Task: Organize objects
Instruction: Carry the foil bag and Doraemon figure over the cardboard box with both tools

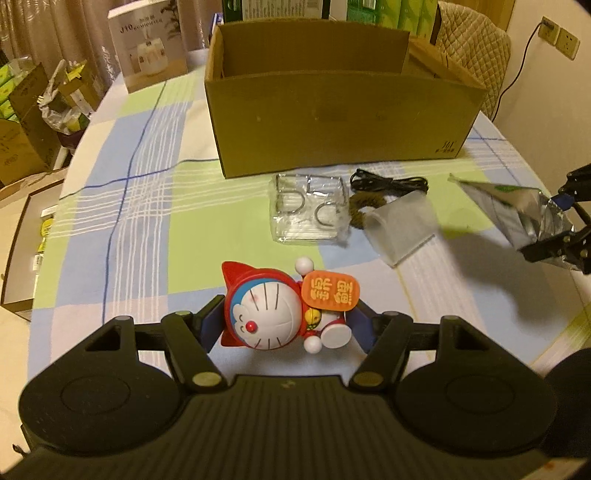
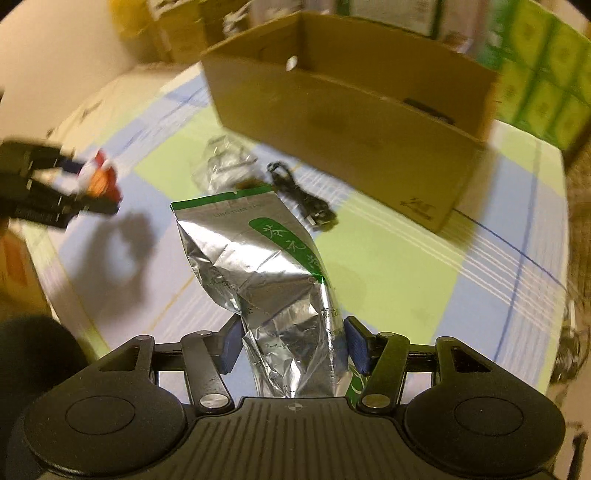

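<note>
One toy figure (image 1: 273, 314) fills the left gripper (image 1: 284, 321); one foil pouch (image 2: 280, 295) fills the right gripper (image 2: 291, 343); one cardboard box (image 1: 332, 125) stands behind.

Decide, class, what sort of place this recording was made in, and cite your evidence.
Probably a home dining room: a table under a checked tablecloth, a quilted chair cover behind the cardboard box, and curtains.

The left gripper (image 1: 286, 323) clamps a toy cat figure (image 1: 275, 308) above the checked tablecloth (image 1: 147, 192), cardboard box (image 1: 332, 125) beyond.
</note>
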The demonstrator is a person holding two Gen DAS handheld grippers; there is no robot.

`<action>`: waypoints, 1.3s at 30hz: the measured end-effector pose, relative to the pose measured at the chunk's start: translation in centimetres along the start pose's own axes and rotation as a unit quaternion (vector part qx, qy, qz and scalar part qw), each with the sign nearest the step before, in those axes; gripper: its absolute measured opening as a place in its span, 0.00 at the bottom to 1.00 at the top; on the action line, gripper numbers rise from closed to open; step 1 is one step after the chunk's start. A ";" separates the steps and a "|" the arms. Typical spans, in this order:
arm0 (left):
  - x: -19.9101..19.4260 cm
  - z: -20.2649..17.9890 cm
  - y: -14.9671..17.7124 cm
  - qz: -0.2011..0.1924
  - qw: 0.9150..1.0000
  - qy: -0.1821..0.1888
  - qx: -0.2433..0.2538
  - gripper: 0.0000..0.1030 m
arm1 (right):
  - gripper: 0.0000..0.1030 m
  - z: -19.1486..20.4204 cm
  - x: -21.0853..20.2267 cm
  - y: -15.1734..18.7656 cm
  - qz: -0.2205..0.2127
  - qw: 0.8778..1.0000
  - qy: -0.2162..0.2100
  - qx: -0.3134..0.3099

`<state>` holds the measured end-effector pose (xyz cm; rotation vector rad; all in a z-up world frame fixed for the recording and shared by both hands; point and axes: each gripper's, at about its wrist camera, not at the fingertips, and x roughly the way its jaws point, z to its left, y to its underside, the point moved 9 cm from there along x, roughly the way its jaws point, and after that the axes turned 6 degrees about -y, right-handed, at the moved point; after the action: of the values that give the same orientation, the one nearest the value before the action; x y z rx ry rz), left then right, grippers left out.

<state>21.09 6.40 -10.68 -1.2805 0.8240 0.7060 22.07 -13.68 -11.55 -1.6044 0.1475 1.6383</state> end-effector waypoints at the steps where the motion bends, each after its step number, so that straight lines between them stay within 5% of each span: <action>1: -0.5 -0.1 -0.1 -0.001 1.000 0.000 -0.002 0.63 | 0.53 0.0 -0.6 -0.2 -0.005 1.000 0.000 0.010; 18: -7.2 -2.8 -2.7 -0.038 0.999 0.003 -0.007 0.63 | 0.53 1.3 -6.5 -1.2 -0.058 0.997 0.022 0.044; 39: -8.4 -4.6 -5.1 -0.049 0.999 0.013 0.002 0.63 | 0.53 0.4 -9.2 -2.2 -0.075 0.995 0.037 0.053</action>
<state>20.20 0.99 -1.30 -1.3190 0.7780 0.6100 21.77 -16.18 -2.44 -1.5582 0.1453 1.4331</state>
